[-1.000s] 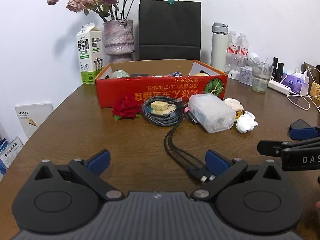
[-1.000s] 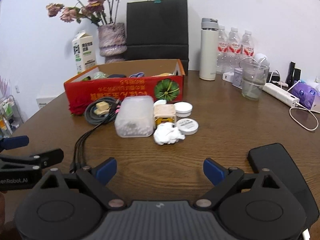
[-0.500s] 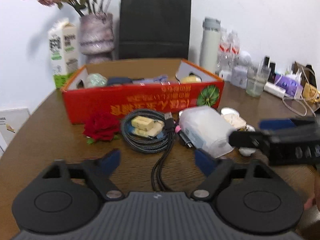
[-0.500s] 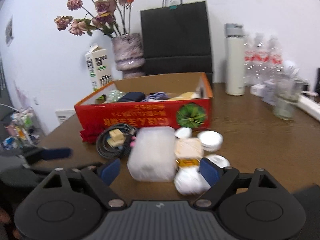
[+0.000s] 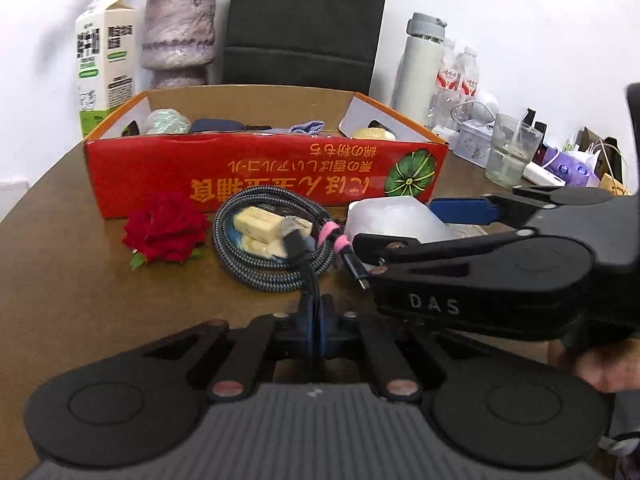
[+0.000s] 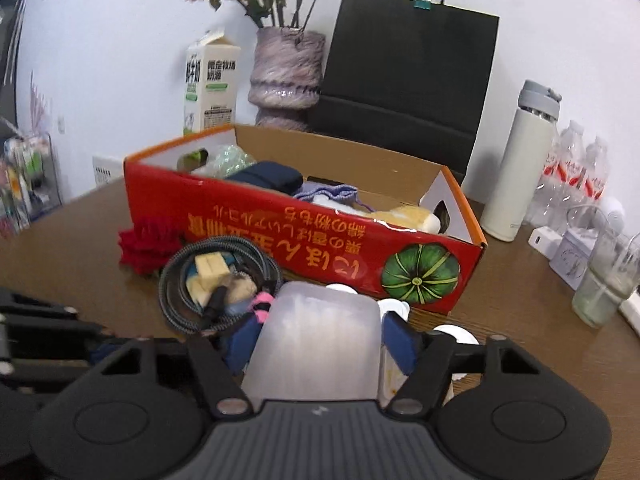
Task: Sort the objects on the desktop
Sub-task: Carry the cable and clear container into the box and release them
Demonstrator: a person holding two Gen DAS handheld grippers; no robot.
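Pick step: left gripper point(image 5: 316, 316) fingers pinched on cable point(image 5: 272, 248); right gripper point(image 6: 320, 340) fingers clamped on plastic box point(image 6: 316, 340). Next: lift both into red carton point(image 6: 304, 240).

both wrist views low, close, facing red box point(image 5: 264, 172)

An office meeting table point(image 5: 60, 288) — power strip point(image 5: 546, 174), water bottles point(image 6: 576, 172) (shrink-wrapped), paper bag point(image 6: 408, 76).
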